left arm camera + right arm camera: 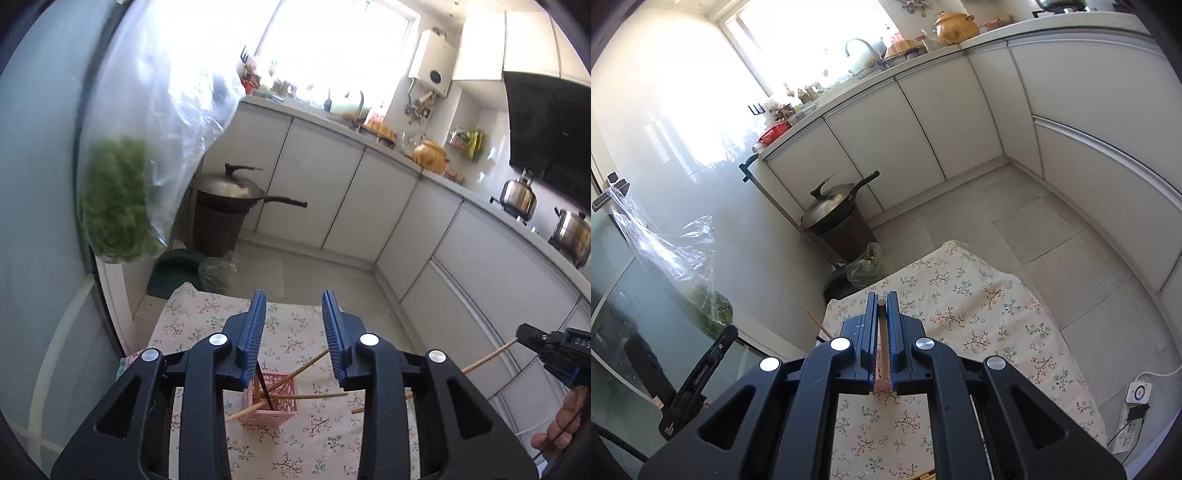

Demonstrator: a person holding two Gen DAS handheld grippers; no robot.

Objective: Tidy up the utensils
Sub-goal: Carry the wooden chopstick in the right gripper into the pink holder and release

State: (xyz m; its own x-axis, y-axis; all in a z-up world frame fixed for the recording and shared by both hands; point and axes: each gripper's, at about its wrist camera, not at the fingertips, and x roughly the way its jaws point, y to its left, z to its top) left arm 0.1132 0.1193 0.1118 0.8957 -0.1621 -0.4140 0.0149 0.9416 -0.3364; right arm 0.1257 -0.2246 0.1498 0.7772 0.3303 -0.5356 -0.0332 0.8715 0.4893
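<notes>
Down at 6 o'clock, our left gripper (293,334) hangs wide open over the pink chopstick holder (274,397) on the floral tablecloth (207,325), while our right gripper (882,325) pinches one bamboo chopstick (883,343).

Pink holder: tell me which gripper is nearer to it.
Left. The left gripper hangs open right above the pink holder. The right gripper is off to the holder's right, shut on a chopstick.

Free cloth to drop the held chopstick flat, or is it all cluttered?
Bare floral cloth ahead and right of the right gripper, out to its far edge. Crowded around the pink holder, where chopsticks splay beneath the open left gripper.
</notes>
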